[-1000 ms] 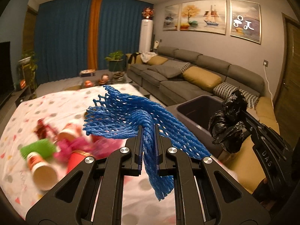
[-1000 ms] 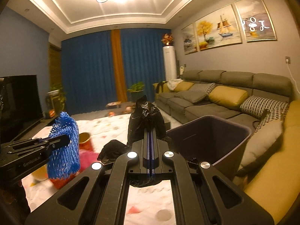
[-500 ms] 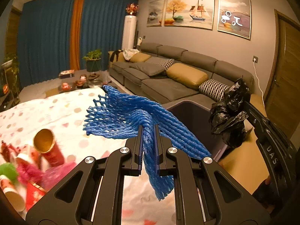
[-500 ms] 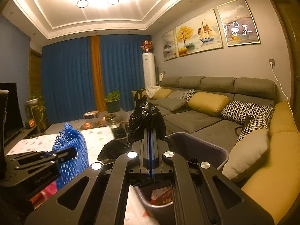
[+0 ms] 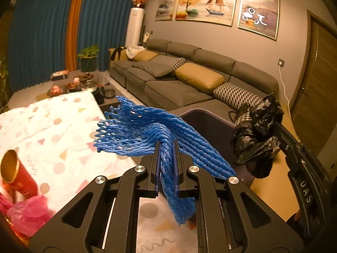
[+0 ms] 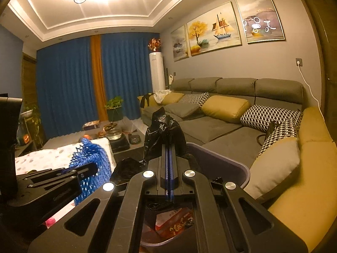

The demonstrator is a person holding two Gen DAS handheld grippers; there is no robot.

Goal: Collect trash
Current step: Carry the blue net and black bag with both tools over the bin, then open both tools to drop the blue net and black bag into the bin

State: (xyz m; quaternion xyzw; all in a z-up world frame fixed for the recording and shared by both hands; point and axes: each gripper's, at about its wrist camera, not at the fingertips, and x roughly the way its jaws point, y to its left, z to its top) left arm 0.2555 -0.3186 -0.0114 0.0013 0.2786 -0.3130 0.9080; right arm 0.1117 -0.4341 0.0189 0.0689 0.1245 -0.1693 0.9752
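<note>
Both tongs moved binward: left tongs [image 5: 167, 147] clamp blue net [image 5: 145, 130].

Both wrist views face sofa [image 5: 189, 80], sharing bin [image 6: 221, 162]

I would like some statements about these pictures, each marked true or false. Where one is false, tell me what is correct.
1. The left tongs grip a blue net. True.
2. The right tongs are open and empty. False: they are shut on a black bag.
3. The bin already has trash inside. True.
4. A red cup lies on the sofa. False: it lies on the patterned cloth.
</note>
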